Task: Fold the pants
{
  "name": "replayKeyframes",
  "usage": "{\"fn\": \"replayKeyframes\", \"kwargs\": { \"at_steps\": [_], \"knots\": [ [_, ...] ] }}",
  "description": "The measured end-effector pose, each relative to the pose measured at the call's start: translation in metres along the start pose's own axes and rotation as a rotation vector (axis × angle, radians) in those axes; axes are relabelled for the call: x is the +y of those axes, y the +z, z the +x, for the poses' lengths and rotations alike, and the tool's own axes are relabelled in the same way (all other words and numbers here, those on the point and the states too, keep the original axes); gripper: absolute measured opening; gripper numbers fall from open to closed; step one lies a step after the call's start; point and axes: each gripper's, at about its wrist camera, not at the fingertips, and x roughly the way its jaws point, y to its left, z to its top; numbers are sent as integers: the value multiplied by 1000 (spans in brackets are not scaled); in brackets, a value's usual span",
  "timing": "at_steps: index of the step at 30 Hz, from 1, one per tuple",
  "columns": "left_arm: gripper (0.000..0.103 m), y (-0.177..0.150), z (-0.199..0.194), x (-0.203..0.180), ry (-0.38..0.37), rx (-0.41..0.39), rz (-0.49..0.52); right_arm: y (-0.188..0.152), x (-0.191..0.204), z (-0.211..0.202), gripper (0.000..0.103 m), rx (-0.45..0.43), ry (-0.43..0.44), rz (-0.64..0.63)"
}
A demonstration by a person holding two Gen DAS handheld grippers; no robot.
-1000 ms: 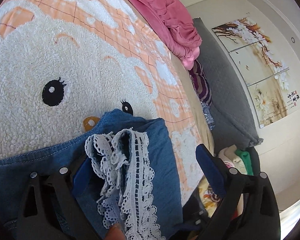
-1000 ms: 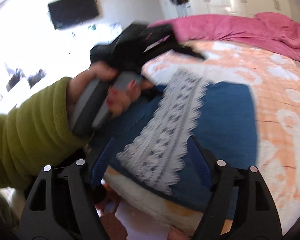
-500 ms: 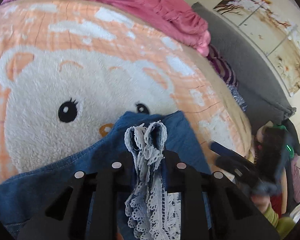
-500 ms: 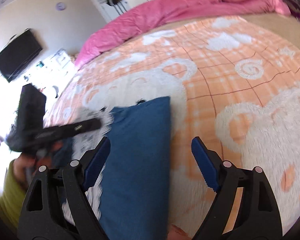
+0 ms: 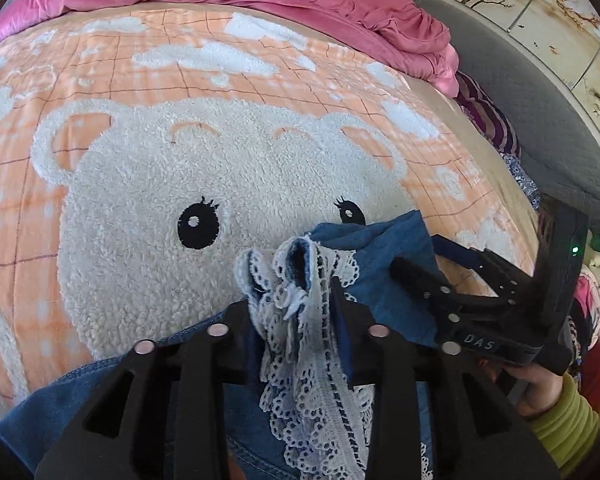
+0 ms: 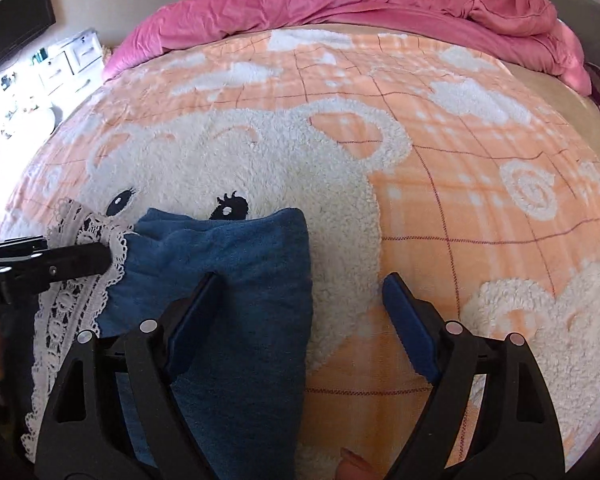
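Blue denim pants (image 6: 236,280) with a white lace strip (image 5: 304,336) lie on the bear blanket (image 5: 148,208) on the bed. My left gripper (image 5: 296,312) is shut on the bunched lace and denim at the leg end; it also shows at the left edge of the right wrist view (image 6: 72,264). My right gripper (image 6: 296,320) is open, low over the right edge of the same leg end, its left finger (image 6: 192,320) over the denim and its right finger over the blanket. It appears in the left wrist view (image 5: 432,260) beside the denim.
A crumpled pink duvet (image 6: 340,4) lies along the far side of the bed. A grey padded headboard (image 5: 540,120) and striped cloth (image 5: 488,120) are at the right. A dresser (image 6: 68,60) and a wall TV (image 6: 16,28) stand at the left.
My right gripper has swung in and come down over the right edge of the leg end. My left gripper stays shut on the lace and denim and has shifted slightly.
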Motion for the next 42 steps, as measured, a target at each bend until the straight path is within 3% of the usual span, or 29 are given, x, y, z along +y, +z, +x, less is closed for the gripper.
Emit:
{"fn": "replayKeyframes", "kwargs": {
  "at_steps": [2, 10, 21, 23, 32, 36, 39, 42],
  "knots": [
    [47, 0, -3, 0, 16, -8, 1, -1, -6, -10, 76, -15, 39, 43],
    [63, -14, -36, -10, 49, -89, 17, -27, -7, -62, 77, -61, 125, 67],
    [63, -69, -68, -12, 55, -123, -56, -72, 6, -108, 82, -117, 126, -16],
    [70, -76, -72, -13, 57, -123, -59, -76, 9, -110, 82, -114, 129, -22],
    [73, -102, -86, -14, 58, -117, -80, -87, 11, -119, 82, -84, 200, -3],
    [73, -117, -91, -17, 7, -97, -93, -92, 12, -119, 82, -62, 237, 10],
    [73, -131, -91, -19, -22, -67, -108, -96, 13, -115, 72, -33, 265, 8],
    [73, -140, -90, -24, -33, -49, -97, -101, 14, -106, 72, 8, 234, 12]
  ]
}}
